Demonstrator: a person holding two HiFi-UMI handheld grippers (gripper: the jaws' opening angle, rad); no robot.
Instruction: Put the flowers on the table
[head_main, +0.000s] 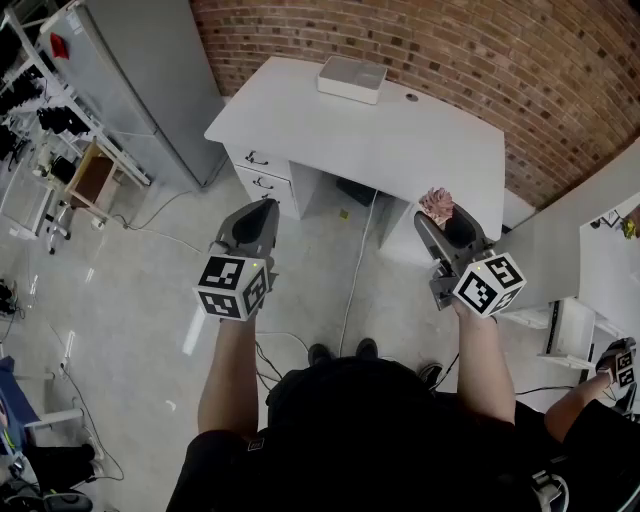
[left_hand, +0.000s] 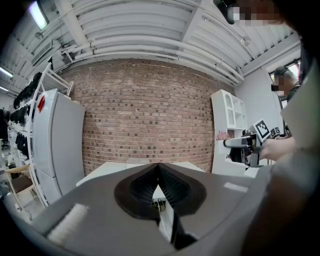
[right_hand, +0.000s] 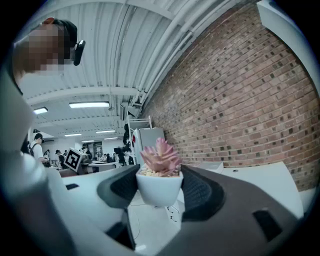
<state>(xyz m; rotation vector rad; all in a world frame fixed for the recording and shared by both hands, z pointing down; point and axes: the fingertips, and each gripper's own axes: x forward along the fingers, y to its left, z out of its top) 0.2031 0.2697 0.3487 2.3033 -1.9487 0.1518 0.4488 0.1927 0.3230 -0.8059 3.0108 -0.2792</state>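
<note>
A small white pot with a pink succulent flower (right_hand: 160, 172) sits between the pads of my right gripper (right_hand: 159, 187), which is shut on the pot's sides. From the head view the flower (head_main: 436, 204) shows at the tip of that gripper (head_main: 443, 224), held in the air over the floor just short of the white desk (head_main: 400, 130). My left gripper (head_main: 258, 220) hangs level with it to the left, also short of the desk. Its jaws meet in the left gripper view (left_hand: 158, 187), shut with nothing between them.
A flat white box (head_main: 352, 78) lies at the desk's back edge by the brick wall. Drawers (head_main: 262, 170) fill the desk's left side. A grey cabinet (head_main: 150, 80) stands to the left, a white shelf unit (head_main: 580, 250) to the right. Cables (head_main: 355, 270) trail on the floor.
</note>
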